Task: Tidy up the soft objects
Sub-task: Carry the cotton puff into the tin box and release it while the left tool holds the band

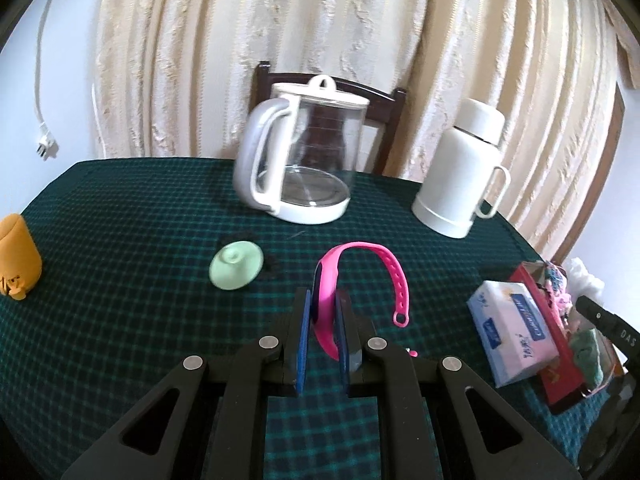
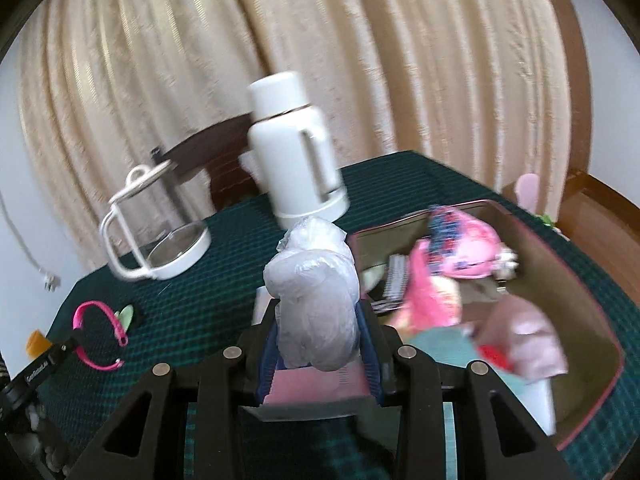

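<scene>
My left gripper is shut on a pink wristband, held above the green checked tablecloth; the band also shows in the right wrist view. My right gripper is shut on a crumpled clear plastic bag, held left of the red-rimmed box. The box holds pink and other soft items. A mint-green soft disc and an orange plush lie on the table. A tissue pack leans by the box.
A glass kettle with white handle and a white thermos stand at the back of the table; both also show in the right wrist view, the kettle and the thermos. A chair back and curtain are behind.
</scene>
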The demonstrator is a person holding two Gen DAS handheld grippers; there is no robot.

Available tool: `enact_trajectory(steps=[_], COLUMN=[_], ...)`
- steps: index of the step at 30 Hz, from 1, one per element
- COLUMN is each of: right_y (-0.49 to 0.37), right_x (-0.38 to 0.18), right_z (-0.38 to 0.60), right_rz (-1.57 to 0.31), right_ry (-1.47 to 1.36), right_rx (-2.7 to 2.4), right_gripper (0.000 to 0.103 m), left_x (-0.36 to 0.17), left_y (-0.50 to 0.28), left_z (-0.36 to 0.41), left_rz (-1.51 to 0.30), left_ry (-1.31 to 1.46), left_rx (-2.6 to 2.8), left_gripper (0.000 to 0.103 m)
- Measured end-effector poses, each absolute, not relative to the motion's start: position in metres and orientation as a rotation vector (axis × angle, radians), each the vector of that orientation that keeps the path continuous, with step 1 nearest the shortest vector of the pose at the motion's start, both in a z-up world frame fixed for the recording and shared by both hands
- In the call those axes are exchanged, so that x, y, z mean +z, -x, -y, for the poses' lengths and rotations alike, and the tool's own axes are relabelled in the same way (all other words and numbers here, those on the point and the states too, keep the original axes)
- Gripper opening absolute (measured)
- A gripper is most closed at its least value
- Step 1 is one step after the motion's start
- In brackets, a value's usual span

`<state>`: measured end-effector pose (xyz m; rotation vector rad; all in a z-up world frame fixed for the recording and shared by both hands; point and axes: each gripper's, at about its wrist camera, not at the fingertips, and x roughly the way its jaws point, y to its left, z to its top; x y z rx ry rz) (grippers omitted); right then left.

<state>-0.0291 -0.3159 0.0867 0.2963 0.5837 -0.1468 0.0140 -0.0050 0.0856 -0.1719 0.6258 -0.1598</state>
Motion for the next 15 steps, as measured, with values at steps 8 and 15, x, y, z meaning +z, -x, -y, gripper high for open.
enact_trajectory(steps=[8, 15], right_y=[0.048, 0.056], right_x=[0.09, 0.082], right_z=[0.362, 0.393], right_rz=[-0.541, -0.571], right_ry=[-0.334, -0.345], right_rx=[-0.265, -0.346], right_gripper=[0.039, 0.043], left_x=[0.097, 0.105], left_y=[-0.007, -0.005], left_z=[0.04, 0.068], left_rz=[-0.61, -0.614], left_ry=[0.135, 0.121], left_rx=[-0.222, -0.288], left_gripper=[0.012, 0.012])
